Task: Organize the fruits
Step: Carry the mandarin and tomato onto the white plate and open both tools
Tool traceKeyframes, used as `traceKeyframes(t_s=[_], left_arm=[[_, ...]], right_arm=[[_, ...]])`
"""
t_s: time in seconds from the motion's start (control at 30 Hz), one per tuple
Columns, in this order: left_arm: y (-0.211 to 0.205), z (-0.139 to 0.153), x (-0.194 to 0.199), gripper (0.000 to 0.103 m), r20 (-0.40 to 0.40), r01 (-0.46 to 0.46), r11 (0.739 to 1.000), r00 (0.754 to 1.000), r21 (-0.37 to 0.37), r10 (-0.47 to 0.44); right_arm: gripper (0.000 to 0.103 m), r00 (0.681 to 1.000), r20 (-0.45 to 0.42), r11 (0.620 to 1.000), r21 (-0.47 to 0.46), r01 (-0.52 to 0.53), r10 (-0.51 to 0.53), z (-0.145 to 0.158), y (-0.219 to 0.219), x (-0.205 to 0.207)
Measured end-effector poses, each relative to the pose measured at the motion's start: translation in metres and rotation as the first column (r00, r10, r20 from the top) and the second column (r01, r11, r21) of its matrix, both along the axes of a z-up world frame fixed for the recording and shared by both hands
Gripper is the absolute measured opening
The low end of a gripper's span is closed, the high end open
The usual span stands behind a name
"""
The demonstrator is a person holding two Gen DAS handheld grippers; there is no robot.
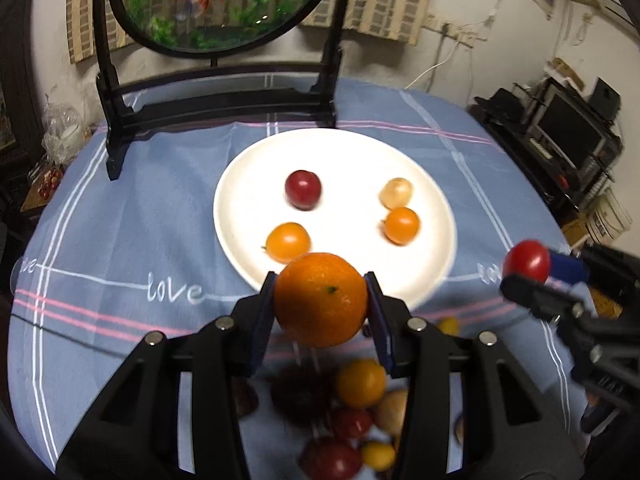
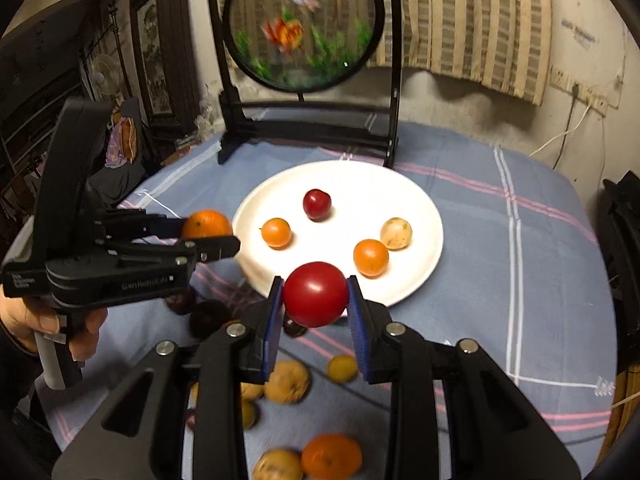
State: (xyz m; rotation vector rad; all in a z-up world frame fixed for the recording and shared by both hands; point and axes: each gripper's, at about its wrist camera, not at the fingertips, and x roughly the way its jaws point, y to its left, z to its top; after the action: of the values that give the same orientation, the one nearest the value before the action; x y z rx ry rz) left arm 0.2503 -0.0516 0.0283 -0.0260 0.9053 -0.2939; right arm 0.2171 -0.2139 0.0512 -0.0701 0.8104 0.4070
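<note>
Left gripper (image 1: 321,300): pinching a large orange (image 1: 321,299), hovering at the near rim of the white plate (image 1: 240,184).
Right gripper (image 2: 316,294): squeezing a red tomato (image 2: 316,294), also hanging just short of the plate's near rim.
Plate: holding four small fruits, its centre bare.
Loose fruit (image 2: 286,382): lying on the desk nearer than the plate.
Doing it well: lowering each fruit onto bare plate before letting go, likely one at a time.

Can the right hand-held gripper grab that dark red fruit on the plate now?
Probably not yet. The right hand-held gripper is already shut on a red tomato, so it has no room for the dark red fruit. The path over the white plate looks free otherwise.
</note>
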Motion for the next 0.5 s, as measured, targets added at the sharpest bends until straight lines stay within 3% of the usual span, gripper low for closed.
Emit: traceKeyframes(t_s=[0.23, 0.5], left_arm=[[0.005, -0.029, 0.063, 0.043, -0.048, -0.050, 0.998, 0.998, 0.024, 0.051], [0.017, -0.040, 0.100, 0.044, -0.046, -0.092, 0.996, 0.995, 0.015, 0.092]], right_arm=[[0.031, 0.996, -0.086, 1.000, 0.020, 0.004, -0.003, -0.045, 0.008, 0.059], [0.031, 0.990, -0.133, 0.998, 0.037, -0.042, 0.046, -0.066, 0.025, 0.094]])
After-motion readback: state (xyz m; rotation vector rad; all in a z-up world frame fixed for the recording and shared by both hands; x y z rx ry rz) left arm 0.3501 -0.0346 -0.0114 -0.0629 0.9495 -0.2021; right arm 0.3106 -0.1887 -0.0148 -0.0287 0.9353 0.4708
